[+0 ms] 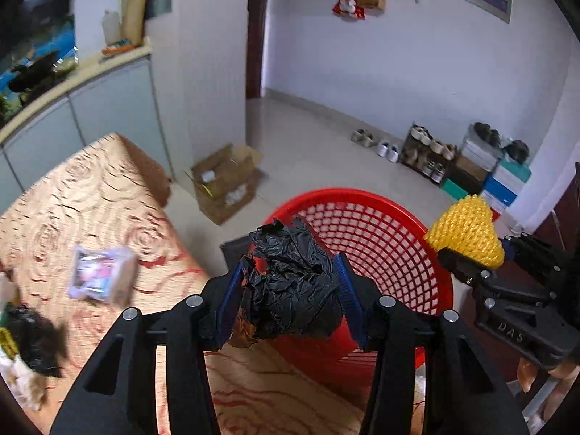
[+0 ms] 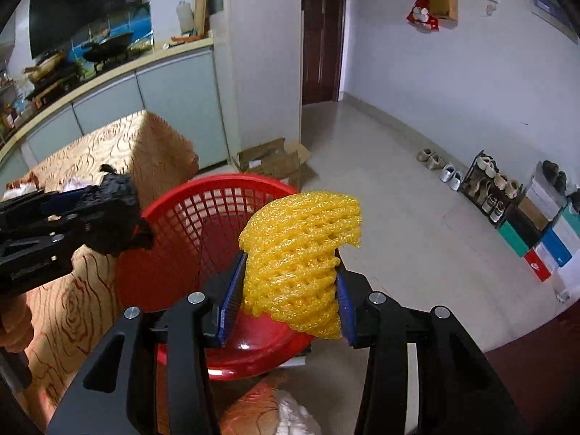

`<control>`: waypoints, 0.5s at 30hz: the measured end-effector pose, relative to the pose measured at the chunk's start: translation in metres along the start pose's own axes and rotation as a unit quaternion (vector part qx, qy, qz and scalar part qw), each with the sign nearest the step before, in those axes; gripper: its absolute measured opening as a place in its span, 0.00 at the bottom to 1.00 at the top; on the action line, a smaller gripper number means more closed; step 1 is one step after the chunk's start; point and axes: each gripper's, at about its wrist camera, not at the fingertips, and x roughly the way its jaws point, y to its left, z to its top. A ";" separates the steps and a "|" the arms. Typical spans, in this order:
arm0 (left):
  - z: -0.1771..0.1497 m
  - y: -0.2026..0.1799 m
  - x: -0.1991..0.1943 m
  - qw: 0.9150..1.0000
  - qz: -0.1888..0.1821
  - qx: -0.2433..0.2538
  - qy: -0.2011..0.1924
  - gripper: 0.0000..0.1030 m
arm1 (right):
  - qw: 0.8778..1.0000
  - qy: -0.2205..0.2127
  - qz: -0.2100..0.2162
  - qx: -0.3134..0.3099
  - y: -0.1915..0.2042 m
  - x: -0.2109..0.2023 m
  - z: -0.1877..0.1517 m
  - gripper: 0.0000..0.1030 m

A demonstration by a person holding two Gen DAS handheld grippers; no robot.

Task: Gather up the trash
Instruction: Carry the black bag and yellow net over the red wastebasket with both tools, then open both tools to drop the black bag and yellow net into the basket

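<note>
- Crumpled black plastic wad [image 1: 290, 282], clamped between the blue pads of the left gripper [image 1: 288, 290], held over the near rim of the red basket [image 1: 380, 232]; in the right wrist view, the same wad [image 2: 116, 214] at the basket's left edge, just above the table corner.
- Yellow foam net [image 2: 301, 264], pinched at its lower half between the blue pads of the right gripper [image 2: 286, 297], upper part fanning out above the fingers, hanging over the open basket [image 2: 217, 203].
- From the left wrist view, the net [image 1: 467, 232] and the right gripper [image 1: 471, 253] just off the basket's right rim.
- Basket itself a red plastic lattice, standing beside the table edge, inside apparently bare, glossy at the bottom.
- Table [image 1: 108, 195] under a beige cloth with red swirl print; on it a blurred packet of tissues [image 1: 103, 277] and, near the left edge, a dark crumpled bag [image 1: 32, 340] among pale scraps.
- Farther out: open cardboard box [image 1: 224, 181] on the tiled floor by the pillar, shoe rack [image 2: 496, 188] and stacked shoe boxes along the right wall, dark door [image 2: 322, 32] behind, kitchen counter [image 2: 108, 69] at left.
- Fingers of a person's hand [image 1: 525, 377] under the right gripper's handle.
</note>
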 end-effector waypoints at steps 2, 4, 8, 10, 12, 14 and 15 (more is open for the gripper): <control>0.001 -0.002 0.007 1.000 -0.010 -0.001 0.005 0.48 | 1.000 0.009 -0.004 -0.014 0.003 0.004 -0.001 0.42; 0.001 -0.004 0.011 1.000 -0.016 0.002 0.007 0.49 | 1.000 0.013 -0.009 -0.027 0.007 0.007 -0.004 0.46; 0.003 -0.008 0.014 1.000 -0.022 0.011 0.007 0.54 | 0.999 0.010 -0.012 -0.030 0.007 0.008 -0.006 0.59; 0.003 -0.010 0.015 1.000 -0.025 0.014 0.007 0.57 | 1.000 0.008 -0.010 -0.028 0.006 0.008 -0.006 0.61; 0.004 -0.011 0.016 0.999 -0.029 0.014 0.008 0.60 | 1.000 0.005 -0.009 -0.025 0.005 0.006 -0.006 0.64; 0.005 -0.012 0.016 0.999 -0.033 0.013 0.009 0.63 | 1.000 0.004 -0.009 -0.025 0.005 0.005 -0.007 0.66; 0.005 -0.012 0.016 0.999 -0.035 0.012 0.008 0.65 | 1.000 0.004 -0.007 -0.025 0.005 0.005 -0.007 0.66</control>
